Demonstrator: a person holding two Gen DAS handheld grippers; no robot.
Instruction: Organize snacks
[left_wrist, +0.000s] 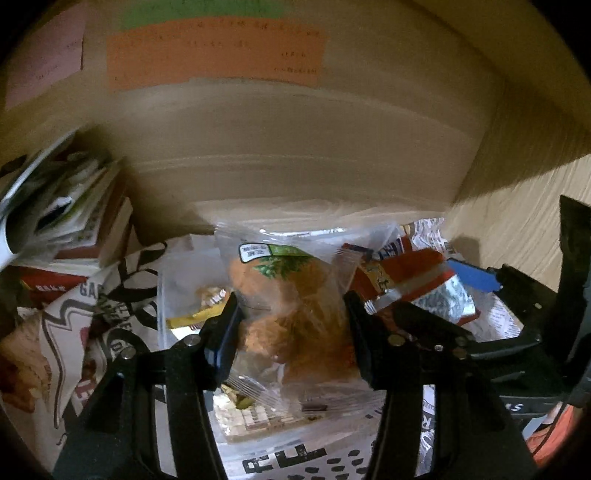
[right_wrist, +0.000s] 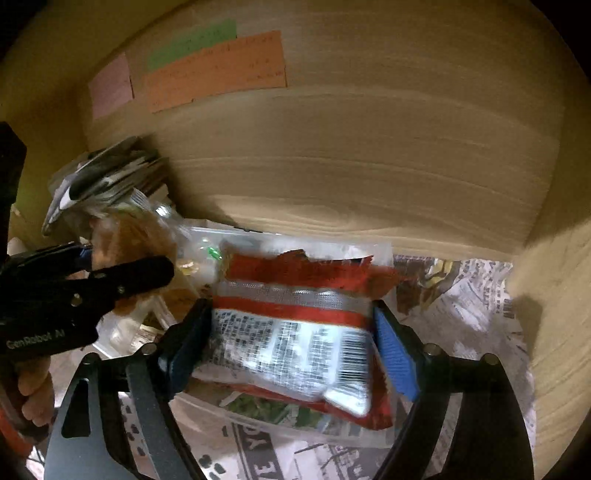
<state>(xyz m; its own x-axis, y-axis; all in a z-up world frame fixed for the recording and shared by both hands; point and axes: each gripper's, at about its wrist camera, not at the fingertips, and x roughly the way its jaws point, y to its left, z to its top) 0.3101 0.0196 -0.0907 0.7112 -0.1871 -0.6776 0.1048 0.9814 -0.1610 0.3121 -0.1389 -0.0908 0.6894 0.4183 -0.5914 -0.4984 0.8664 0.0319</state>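
Note:
My left gripper (left_wrist: 291, 314) is shut on a clear bag of orange-brown fried snacks (left_wrist: 291, 295) with a green label, held over a clear plastic bin (left_wrist: 162, 295). My right gripper (right_wrist: 291, 328) is shut on a red and silver foil snack packet (right_wrist: 295, 332) with a barcode, held above the newspaper-lined shelf (right_wrist: 480, 317). The red packet (left_wrist: 406, 280) and the right gripper (left_wrist: 480, 280) show at right in the left wrist view. The left gripper (right_wrist: 122, 269) with its bag (right_wrist: 136, 229) shows at left in the right wrist view.
A wooden back wall (left_wrist: 295, 147) carries orange (left_wrist: 214, 55), green and pink paper notes. A stack of packets and boxes (left_wrist: 62, 206) stands at the back left. A wooden side wall (right_wrist: 554, 295) closes the right. More snack packs lie under the grippers.

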